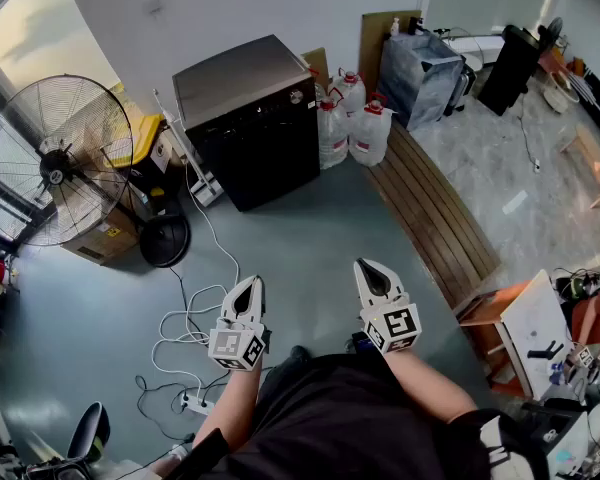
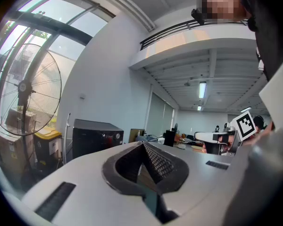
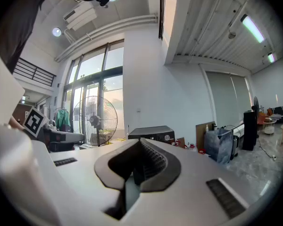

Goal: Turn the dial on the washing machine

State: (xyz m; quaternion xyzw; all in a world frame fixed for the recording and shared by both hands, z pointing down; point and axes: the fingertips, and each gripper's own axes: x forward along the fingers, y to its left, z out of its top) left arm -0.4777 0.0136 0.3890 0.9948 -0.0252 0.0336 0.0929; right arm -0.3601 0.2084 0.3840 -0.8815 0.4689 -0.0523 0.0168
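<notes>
fan [image 1: 55,158]: big round floor fan, far left by the window
cable [image 1: 195,318]: white, looped on the grey floor [image 1: 310,228], near the left gripper
left gripper [image 1: 248,281]: jaws pressed together, nothing between them; held low, pointing toward the machine
washing machine [image 1: 250,118]: black box against the white wall, well apart from both grippers
dial [image 1: 296,97]: small silver knob, top right of the front panel, untouched
water jugs [image 1: 350,118]: clustered just right of the machine
right gripper [image 1: 368,266]: jaws together, empty, beside the left one
bench [image 1: 435,213]: wooden slats, right side
</notes>
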